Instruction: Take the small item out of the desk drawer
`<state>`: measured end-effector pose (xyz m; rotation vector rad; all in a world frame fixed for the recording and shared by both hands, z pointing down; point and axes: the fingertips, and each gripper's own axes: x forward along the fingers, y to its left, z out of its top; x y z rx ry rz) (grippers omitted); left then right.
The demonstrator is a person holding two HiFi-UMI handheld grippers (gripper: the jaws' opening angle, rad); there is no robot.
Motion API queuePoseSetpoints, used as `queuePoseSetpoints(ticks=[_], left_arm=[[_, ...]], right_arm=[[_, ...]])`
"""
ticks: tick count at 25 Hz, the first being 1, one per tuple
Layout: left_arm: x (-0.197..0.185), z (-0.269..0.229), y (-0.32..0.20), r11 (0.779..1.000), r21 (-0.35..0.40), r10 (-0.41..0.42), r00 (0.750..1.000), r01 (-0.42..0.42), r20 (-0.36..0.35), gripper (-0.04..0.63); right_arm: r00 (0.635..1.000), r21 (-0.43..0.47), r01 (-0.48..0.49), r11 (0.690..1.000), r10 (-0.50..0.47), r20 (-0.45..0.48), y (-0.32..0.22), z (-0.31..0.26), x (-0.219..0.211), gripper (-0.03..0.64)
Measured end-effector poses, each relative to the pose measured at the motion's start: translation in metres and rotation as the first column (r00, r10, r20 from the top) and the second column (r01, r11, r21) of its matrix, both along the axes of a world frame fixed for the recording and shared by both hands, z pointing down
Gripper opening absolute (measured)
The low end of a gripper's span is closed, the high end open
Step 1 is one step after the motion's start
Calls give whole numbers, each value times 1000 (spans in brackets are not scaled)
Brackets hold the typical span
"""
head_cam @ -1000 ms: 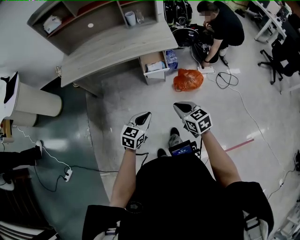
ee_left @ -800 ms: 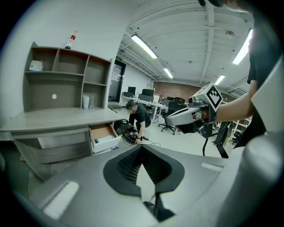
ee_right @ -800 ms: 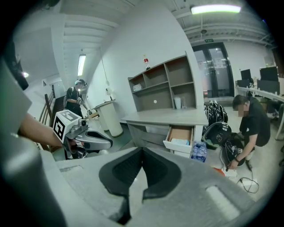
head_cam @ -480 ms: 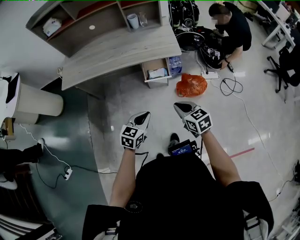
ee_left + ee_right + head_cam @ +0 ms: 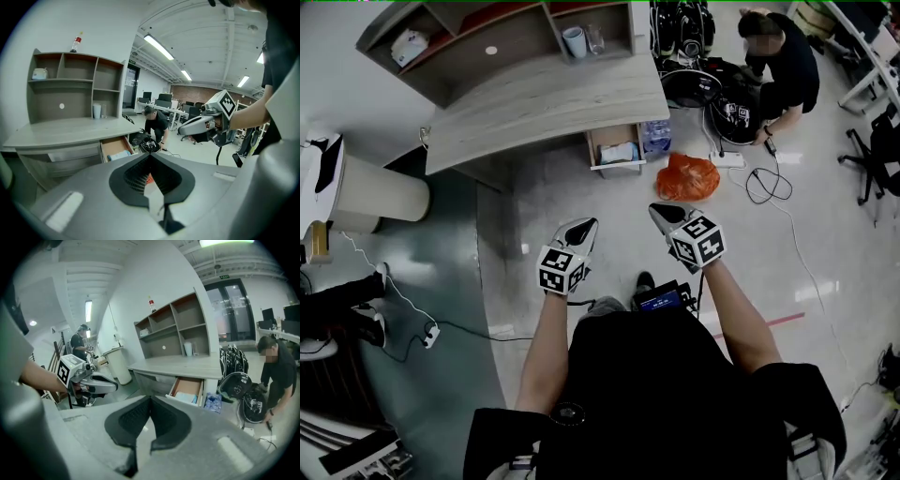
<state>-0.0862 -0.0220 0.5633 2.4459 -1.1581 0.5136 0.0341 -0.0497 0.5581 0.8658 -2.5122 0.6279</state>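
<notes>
The grey desk point(image 5: 544, 98) with a shelf unit stands ahead across the floor. Its drawer point(image 5: 614, 150) hangs open on the right side, with a pale bluish item point(image 5: 619, 152) lying in it. The left gripper view shows the same drawer point(image 5: 115, 149), and so does the right gripper view, with the drawer point(image 5: 187, 389) and the item point(image 5: 185, 398). My left gripper point(image 5: 584, 226) and right gripper point(image 5: 660, 212) are held side by side in the air, well short of the desk, pointing toward it. Both are shut with nothing between the jaws.
An orange plastic bag point(image 5: 687, 176) lies on the floor right of the drawer, next to a pack of water bottles point(image 5: 656, 138). A person point(image 5: 783, 66) crouches at far right among bags and cables. A white cylindrical bin point(image 5: 380, 197) stands left; a power strip point(image 5: 428, 335) lies near it.
The desk, drawer and orange bag have drifted slightly nearer and to the right in the head view. Both grippers keep the same shut pose.
</notes>
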Motion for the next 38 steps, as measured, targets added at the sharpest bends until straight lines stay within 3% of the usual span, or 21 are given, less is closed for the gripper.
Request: queuePoseSetpoints(ticks=[13,38], left_arm=[[-10,20,-15,998,-45,-35,999,35,4,0],[-39,36,-169,988,-77,128,991,-130,-35,0]], right_arm=[[1000,-41,5,999,-5,-10,-19,17,1,-3],[990,-57,-132,990,129,-51,-159,22,-32,-3]])
